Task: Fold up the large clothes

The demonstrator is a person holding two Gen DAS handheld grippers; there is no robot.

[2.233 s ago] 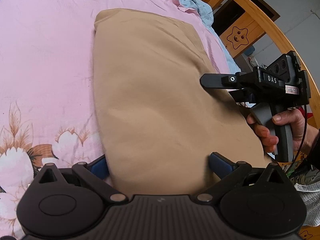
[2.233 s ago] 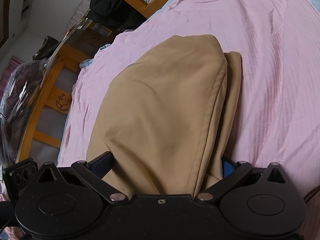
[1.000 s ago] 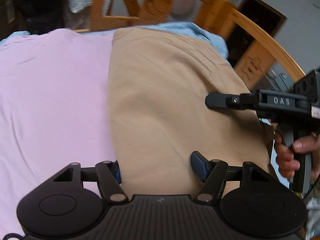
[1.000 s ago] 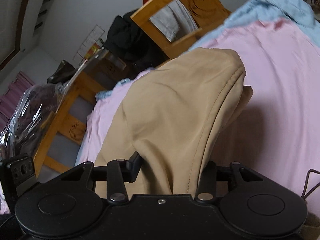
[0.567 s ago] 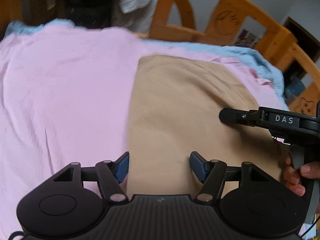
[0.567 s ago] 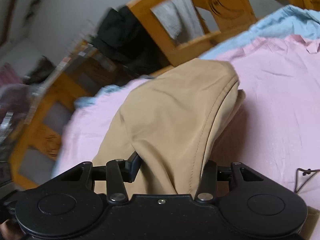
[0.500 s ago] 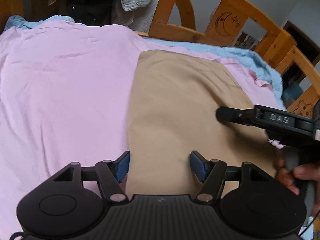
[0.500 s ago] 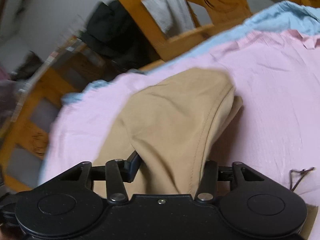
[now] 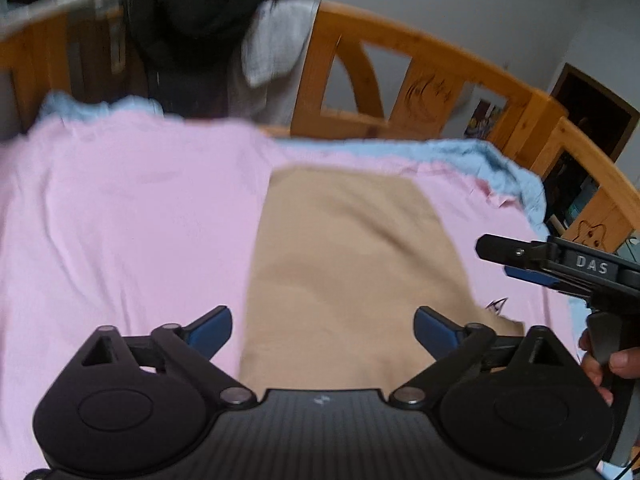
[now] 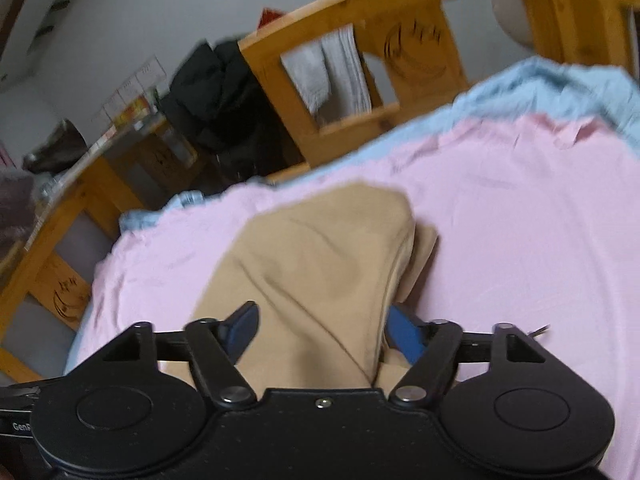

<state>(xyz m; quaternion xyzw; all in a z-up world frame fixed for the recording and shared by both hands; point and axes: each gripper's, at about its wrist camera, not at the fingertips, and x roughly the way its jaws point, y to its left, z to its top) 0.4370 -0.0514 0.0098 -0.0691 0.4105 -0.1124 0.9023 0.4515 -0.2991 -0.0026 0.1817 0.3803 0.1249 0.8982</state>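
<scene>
A tan garment (image 9: 352,256) lies folded in a long flat panel on the pink bedsheet (image 9: 120,220). My left gripper (image 9: 322,330) hovers over its near end. Its jaws are opening wide, and the blue pads (image 9: 208,330) stand clear of the cloth on both sides. In the right wrist view the same garment (image 10: 320,264) looks rumpled, with a seamed fold running between the fingers of my right gripper (image 10: 324,326). Those jaws are opening too and do not pinch the cloth. From the left wrist view the right gripper (image 9: 516,260) sits just off the garment's right edge, held by a hand (image 9: 600,364).
A wooden bed frame (image 9: 400,80) curves round the far side. A black garment (image 9: 200,20) and a grey towel (image 9: 276,52) hang over it. A light blue sheet (image 9: 480,156) edges the pink one. A cluttered side table (image 10: 120,128) stands beyond the bed at left.
Both grippers widened their jaws and let go of the tan garment, which now lies flat on the sheet. Both cameras drew back, showing more of the bed frame.
</scene>
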